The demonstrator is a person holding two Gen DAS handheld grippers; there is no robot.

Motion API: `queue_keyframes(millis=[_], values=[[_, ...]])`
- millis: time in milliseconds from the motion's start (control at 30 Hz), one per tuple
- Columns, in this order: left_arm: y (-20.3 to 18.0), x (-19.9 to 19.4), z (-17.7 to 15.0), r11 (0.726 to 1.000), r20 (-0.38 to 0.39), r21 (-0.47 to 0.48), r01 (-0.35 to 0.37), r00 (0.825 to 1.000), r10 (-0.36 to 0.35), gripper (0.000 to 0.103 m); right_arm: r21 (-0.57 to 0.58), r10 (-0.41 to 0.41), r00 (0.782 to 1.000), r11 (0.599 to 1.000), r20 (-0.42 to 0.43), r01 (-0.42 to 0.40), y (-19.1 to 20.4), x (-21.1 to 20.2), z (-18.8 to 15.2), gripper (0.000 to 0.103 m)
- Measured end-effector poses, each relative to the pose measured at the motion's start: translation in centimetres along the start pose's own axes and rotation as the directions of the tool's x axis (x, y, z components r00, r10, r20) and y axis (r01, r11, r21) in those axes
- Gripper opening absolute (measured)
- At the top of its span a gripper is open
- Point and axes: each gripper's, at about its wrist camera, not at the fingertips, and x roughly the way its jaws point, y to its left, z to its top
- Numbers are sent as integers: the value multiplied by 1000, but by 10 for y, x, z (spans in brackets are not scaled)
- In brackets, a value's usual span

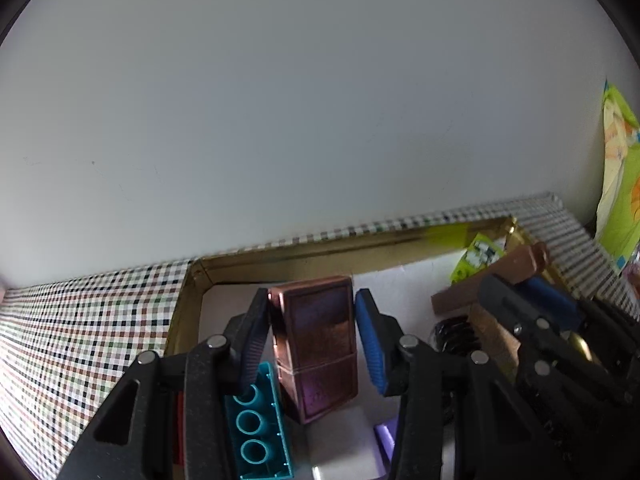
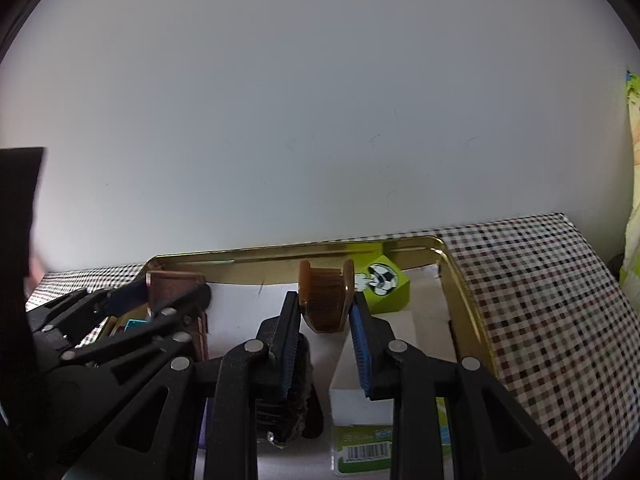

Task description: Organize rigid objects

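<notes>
**Inspector:** Report, left to right.

**Operator:** My left gripper (image 1: 312, 336) is clamped on the copper case (image 1: 314, 344) over the gold tray's (image 1: 304, 254) back-left corner; I'd lower it flat beside the teal brick (image 1: 256, 428). My right gripper (image 2: 324, 312) clamps the brown comb (image 2: 326, 300) near the green cube (image 2: 386, 286). Legible writing: none.

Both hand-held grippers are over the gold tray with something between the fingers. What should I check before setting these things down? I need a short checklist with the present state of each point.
1. Left hand-held gripper holds the copper box: ok.
2. Right hand-held gripper holds the brown comb: ok.
3. Both are above the gold tray: ok.
4. White floor ahead of the box is bare: ok.
5. Green cube is close beside the comb: not ok.
6. Clearance between box and teal brick: cannot tell.
</notes>
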Motion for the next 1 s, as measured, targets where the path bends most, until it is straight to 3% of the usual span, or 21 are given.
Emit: queue_keyframes(millis=[67, 133, 167, 200, 233, 300, 367, 433, 567, 767, 867, 1000], values=[[0, -1, 0, 1000, 5, -2, -30, 1000, 31, 49, -6, 23, 1000, 1000, 1, -23, 3, 1, 0, 28], [10, -6, -1, 997, 24, -46, -66, 997, 67, 78, 16, 62, 998, 998, -3, -62, 0, 0, 1, 32], [16, -8, -2, 995, 31, -74, -72, 997, 74, 84, 44, 89, 996, 995, -5, -89, -4, 0, 2, 37], [24, -12, -2, 991, 39, -113, -79, 996, 84, 97, 77, 105, 994, 991, -1, -105, -10, -2, 3, 51], [31, -16, -2, 986, 50, -145, -80, 995, 88, 103, 99, 115, 993, 988, 12, -115, -13, -5, 3, 66], [42, -26, -4, 978, 84, -203, -49, 994, 67, 103, 145, 157, 984, 975, 80, -168, -20, -19, 5, 82], [45, -33, -5, 976, 93, -217, -17, 995, 38, 103, 174, 189, 971, 961, 144, -213, -25, -31, 6, 85], [42, -41, -8, 979, 99, -202, -29, 994, 50, 103, 180, 180, 966, 960, 188, -214, -26, -42, 6, 85], [33, -56, -25, 988, 117, -127, -85, 988, 100, 103, 127, 68, 971, 987, 229, -99, -17, -57, 0, 85], [30, -65, -58, 986, 114, -109, -124, 984, 137, 103, 37, -71, 963, 997, 261, 64, 6, -70, -18, 85], [33, -69, -68, 985, 120, -124, -120, 983, 135, 103, 57, -79, 957, 996, 279, 66, 5, -76, -27, 85], [32, -80, -79, 981, 179, -129, -142, 970, 164, 103, 70, -92, 952, 995, 293, 75, 2, -86, -39, 85]])
